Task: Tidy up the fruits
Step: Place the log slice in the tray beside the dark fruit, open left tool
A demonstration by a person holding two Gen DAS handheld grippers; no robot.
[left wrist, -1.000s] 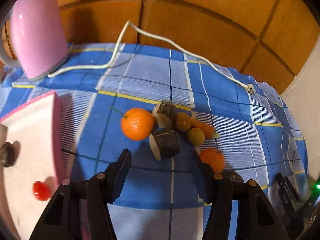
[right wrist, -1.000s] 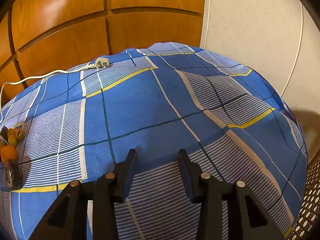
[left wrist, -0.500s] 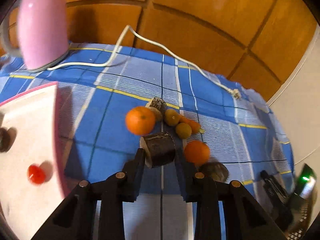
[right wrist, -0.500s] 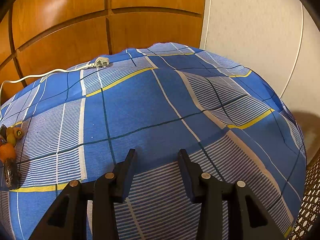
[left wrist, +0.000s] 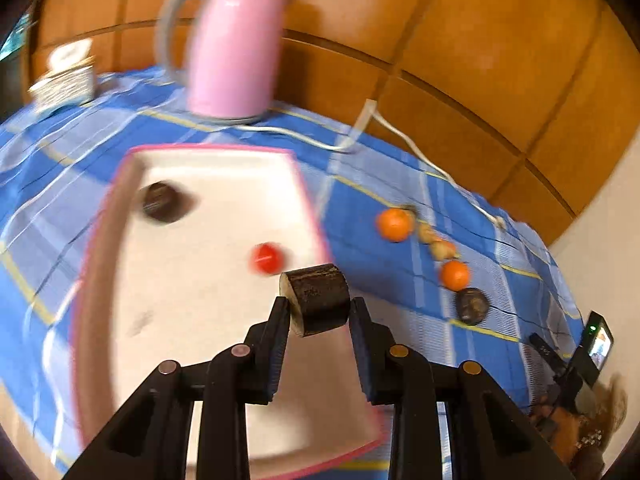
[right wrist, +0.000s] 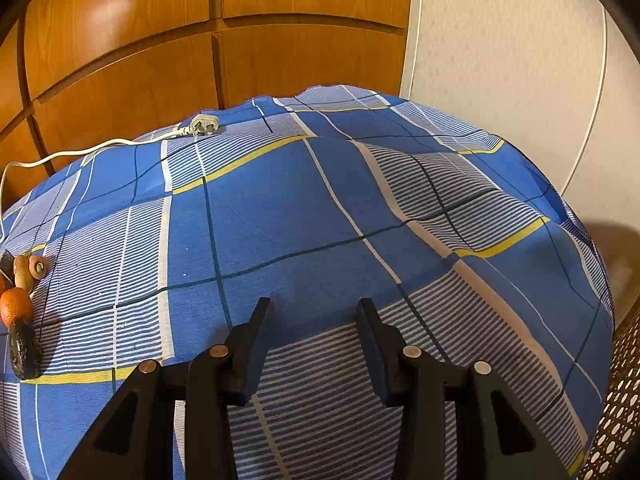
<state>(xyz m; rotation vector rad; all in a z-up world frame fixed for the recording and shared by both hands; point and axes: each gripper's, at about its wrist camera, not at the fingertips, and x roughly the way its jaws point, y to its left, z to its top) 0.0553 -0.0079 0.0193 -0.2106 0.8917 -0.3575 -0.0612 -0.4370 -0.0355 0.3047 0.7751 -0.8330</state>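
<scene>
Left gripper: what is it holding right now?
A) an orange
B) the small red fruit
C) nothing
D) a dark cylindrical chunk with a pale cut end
D: the left gripper is shut on the dark chunk, its pads pressing on either side, above the pink-rimmed tray; the red fruit lies in the tray and the oranges sit on the cloth.

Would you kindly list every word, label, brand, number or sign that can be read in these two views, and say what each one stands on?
None can be read in either view.
Pink kettle: no print visible; the picture is motion-blurred.
Small lit screen at the right edge: shows an image, too small to read.
Stacked white items behind the tray: too blurred to tell any print.
White plug: no marking legible.
Checked cloth: pattern only.
</scene>
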